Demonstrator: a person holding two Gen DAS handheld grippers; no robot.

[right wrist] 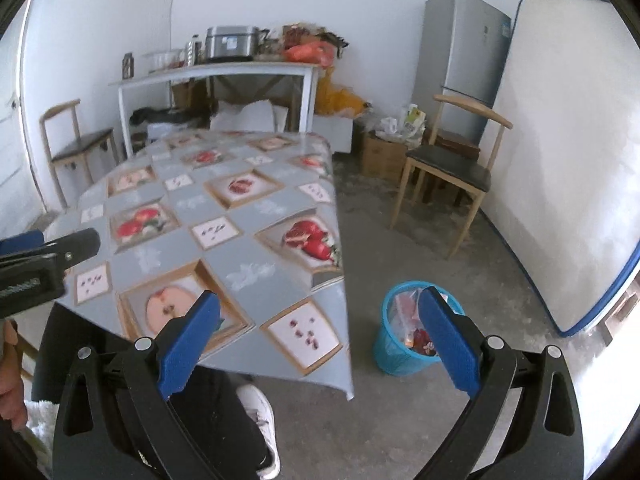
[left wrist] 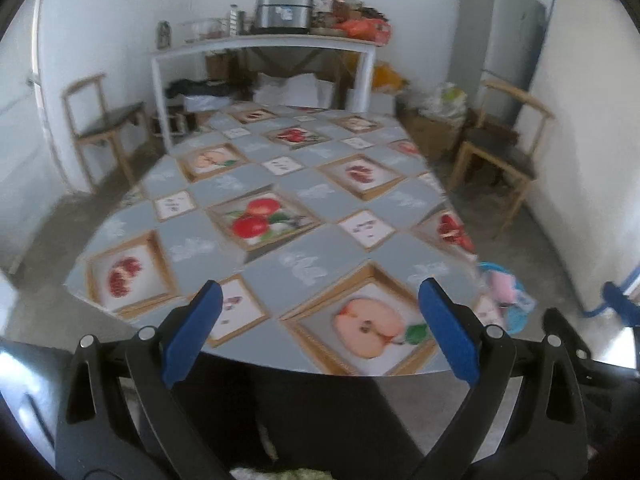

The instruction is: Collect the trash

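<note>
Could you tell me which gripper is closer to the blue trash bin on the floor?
Right. The right gripper hangs beside the table edge, almost over the blue trash bin; the left gripper is over the table, the bin off to its right.

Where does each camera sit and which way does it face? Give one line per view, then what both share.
Left wrist: on the left gripper, looking down along the table toward the far shelf; open blue pads, dark trousers below.
Right wrist: on the right gripper, by the table's right corner, over the blue trash bin; open pads, a white shoe.
Shared: the table, shelf, fridge, bin.
</note>
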